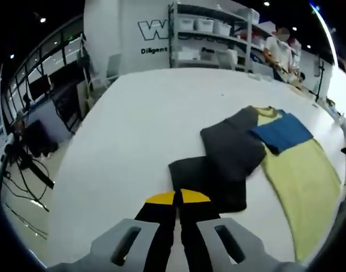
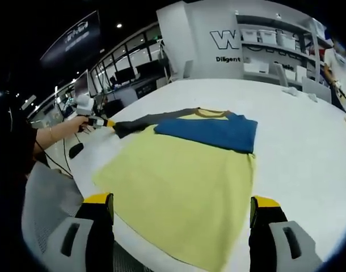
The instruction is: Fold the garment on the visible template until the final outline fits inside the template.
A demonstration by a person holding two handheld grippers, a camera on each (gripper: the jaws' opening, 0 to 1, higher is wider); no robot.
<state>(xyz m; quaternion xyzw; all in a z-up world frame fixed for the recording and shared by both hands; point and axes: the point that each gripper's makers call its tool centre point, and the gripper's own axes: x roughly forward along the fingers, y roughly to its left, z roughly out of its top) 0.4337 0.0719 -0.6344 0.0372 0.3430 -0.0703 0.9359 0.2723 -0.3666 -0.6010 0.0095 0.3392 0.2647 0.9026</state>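
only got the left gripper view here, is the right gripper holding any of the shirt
Observer: No. The right gripper has its jaws wide open with nothing between them, above the lower part of the yellow shirt.
Operator: ok and does my left one really have the sleeve
Observer: In the right gripper view, yes: the left gripper sits at the tip of the gray sleeve, which runs out sideways from the shirt.
Operator: where's the hem
Observer: It lies close to the edge of the table nearest the right gripper.

The yellow garment [image 1: 302,181] runs off the left gripper view around 4 o'clock; shelf bins [image 2: 273,38] blur.
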